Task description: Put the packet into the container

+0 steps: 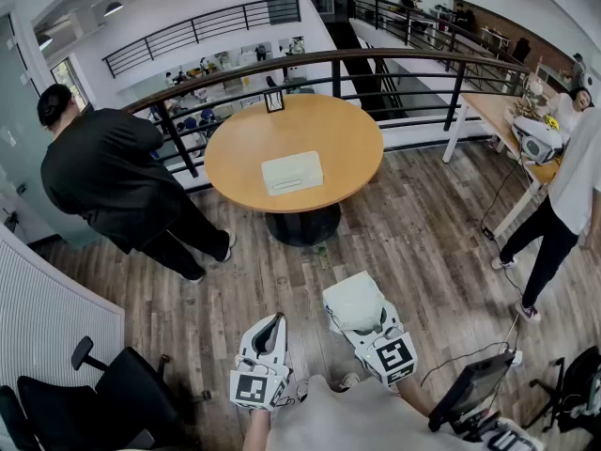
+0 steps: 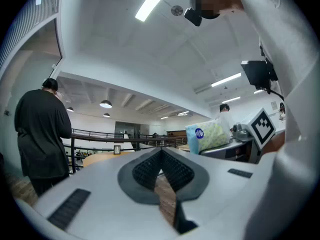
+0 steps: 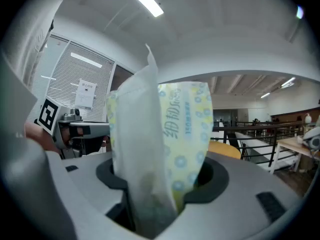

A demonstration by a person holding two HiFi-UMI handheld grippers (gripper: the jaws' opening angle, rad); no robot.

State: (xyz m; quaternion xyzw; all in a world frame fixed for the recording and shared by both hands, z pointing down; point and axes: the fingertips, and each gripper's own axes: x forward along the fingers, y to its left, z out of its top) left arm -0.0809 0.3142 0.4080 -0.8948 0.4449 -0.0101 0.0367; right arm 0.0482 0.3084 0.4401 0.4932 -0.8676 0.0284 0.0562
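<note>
A pale tissue packet [image 1: 352,301] with a yellow-green dotted print [image 3: 172,134] stands upright between the jaws of my right gripper [image 1: 362,319], which is shut on it low in the head view. The left gripper view shows the same packet [image 2: 206,135] off to the right. My left gripper [image 1: 272,327] hangs beside it, jaws shut and with nothing in them [image 2: 161,156]. The cream box-shaped container [image 1: 292,173] lies on the round wooden table [image 1: 347,139], well ahead of both grippers across bare plank floor.
A person in black [image 1: 103,172] stands left of the table, and another person [image 1: 568,186] is by a desk [image 1: 502,111] at right. A dark railing [image 1: 376,59] curves behind the table. A small frame [image 1: 274,100] stands at the table's far edge. An office chair [image 1: 122,383] is at lower left.
</note>
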